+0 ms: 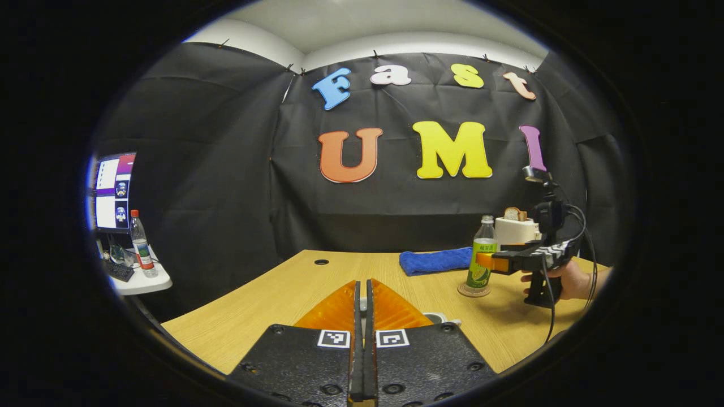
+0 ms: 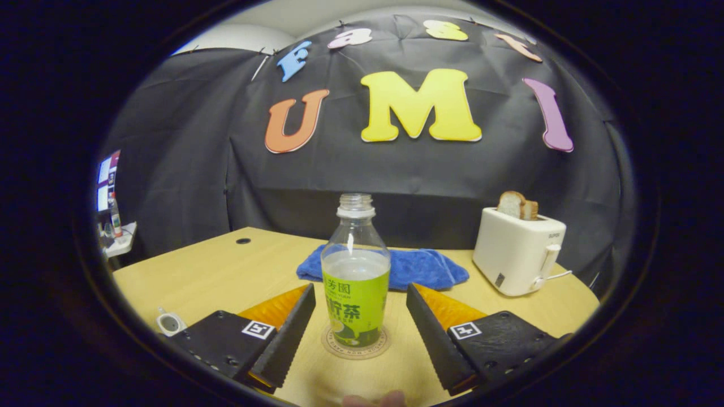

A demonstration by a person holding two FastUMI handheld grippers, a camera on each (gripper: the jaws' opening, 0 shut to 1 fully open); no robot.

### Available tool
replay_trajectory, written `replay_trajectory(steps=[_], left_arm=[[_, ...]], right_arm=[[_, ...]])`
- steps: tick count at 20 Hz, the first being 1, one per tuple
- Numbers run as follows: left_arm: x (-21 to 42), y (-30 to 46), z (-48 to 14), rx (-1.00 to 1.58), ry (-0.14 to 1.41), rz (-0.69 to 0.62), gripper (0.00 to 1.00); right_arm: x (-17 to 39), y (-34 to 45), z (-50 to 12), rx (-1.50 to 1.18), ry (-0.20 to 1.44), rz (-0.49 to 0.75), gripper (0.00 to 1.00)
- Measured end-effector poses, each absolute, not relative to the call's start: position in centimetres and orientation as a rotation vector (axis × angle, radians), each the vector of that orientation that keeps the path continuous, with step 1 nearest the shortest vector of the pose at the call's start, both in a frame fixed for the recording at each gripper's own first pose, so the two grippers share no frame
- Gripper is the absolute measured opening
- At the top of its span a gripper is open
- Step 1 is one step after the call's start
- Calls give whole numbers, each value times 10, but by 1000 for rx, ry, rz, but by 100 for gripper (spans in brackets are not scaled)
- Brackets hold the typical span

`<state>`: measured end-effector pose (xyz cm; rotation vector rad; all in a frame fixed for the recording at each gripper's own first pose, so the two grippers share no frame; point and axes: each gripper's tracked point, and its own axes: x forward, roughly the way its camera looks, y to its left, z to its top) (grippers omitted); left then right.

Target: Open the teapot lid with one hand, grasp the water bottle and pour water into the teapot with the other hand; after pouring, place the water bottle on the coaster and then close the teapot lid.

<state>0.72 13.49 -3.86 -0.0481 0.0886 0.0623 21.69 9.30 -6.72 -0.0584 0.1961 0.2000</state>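
An uncapped water bottle (image 2: 355, 282) with a green label, partly full, stands upright on a round coaster (image 2: 356, 346). My right gripper (image 2: 359, 289) is open, one finger on each side of the bottle and neither touching it. In the left gripper view, the bottle (image 1: 481, 254), the coaster (image 1: 474, 291) and the right gripper (image 1: 491, 262), held by a hand, sit at the right. My left gripper (image 1: 362, 299) is shut, and a small pale piece of the teapot lid shows between its tips. The white teapot (image 1: 436, 317) peeks out beside its fingers; its dark mouth (image 2: 169, 324) is uncovered.
A blue towel (image 2: 390, 268) lies behind the bottle. At the back right stands a white toaster (image 2: 517, 257) with bread in it. The wooden table (image 1: 271, 294) has a cable hole at the back. A side table (image 1: 141, 280) with a monitor and a bottle is far left.
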Motion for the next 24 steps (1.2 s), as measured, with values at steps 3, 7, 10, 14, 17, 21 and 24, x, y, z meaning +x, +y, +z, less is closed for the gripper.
replay_trajectory(steps=[3,7,10,14,17,21,24], left_arm=[[14,110,-38,-53,71,42,2],[30,79,-49,-46,76,-3,3],[48,60,-60,-37,77,-28,3],[64,51,-78,-36,105,-39,3],[71,48,-90,-51,132,-40,3],[74,48,-103,-53,158,-35,3],[76,45,-106,-65,164,-39,3]], right_arm=[[171,62,-54,-71,145,175,95],[111,30,-56,-45,127,159,97],[79,7,-64,-72,109,125,97],[56,-14,-70,-75,94,92,95],[50,-22,-69,-47,91,83,97],[51,-26,-72,-42,97,81,95],[52,-24,-72,-45,93,88,95]])
